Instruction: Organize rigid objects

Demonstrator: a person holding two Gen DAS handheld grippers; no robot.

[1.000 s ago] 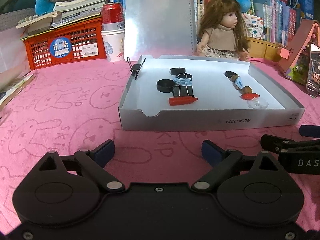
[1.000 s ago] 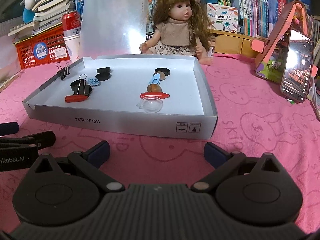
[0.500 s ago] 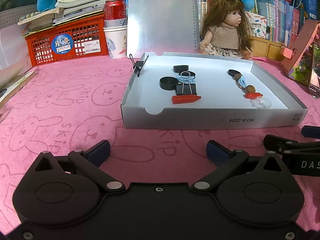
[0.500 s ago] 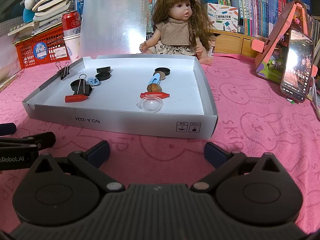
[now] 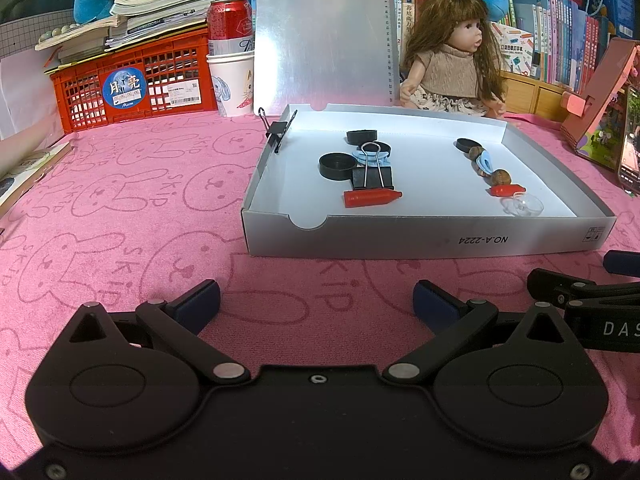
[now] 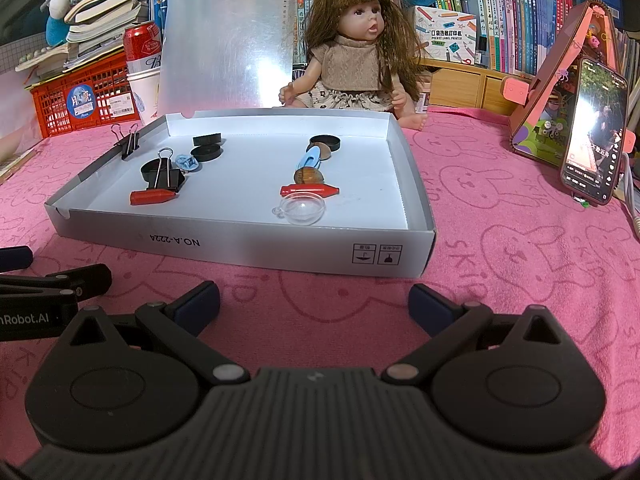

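A shallow grey cardboard tray (image 5: 420, 240) (image 6: 248, 248) lies on the pink cloth with small items in two groups. On its left side are black caps (image 5: 337, 165), a black binder clip (image 5: 372, 176) and a red crayon-shaped piece (image 5: 370, 198) (image 6: 152, 197). Toward the right lie a blue clip (image 6: 310, 159), a brown nut (image 6: 308, 176), another red piece (image 6: 310, 191) and a clear dome (image 6: 302, 210). Another binder clip (image 5: 277, 132) grips the tray's left wall. My left gripper (image 5: 316, 306) and right gripper (image 6: 314, 304) hover side by side before the tray, both open with nothing between the fingers.
A doll (image 6: 356, 64) sits behind the tray beside a silver board (image 5: 320, 36). A red crate (image 5: 132, 84), a can and a paper cup (image 5: 234, 80) stand at back left. A phone (image 6: 594, 136) leans on a pink stand at right. Bookshelves fill the back.
The left gripper's fingers have spread a little wider. The left wrist view shifted slightly, and the right gripper has held still.
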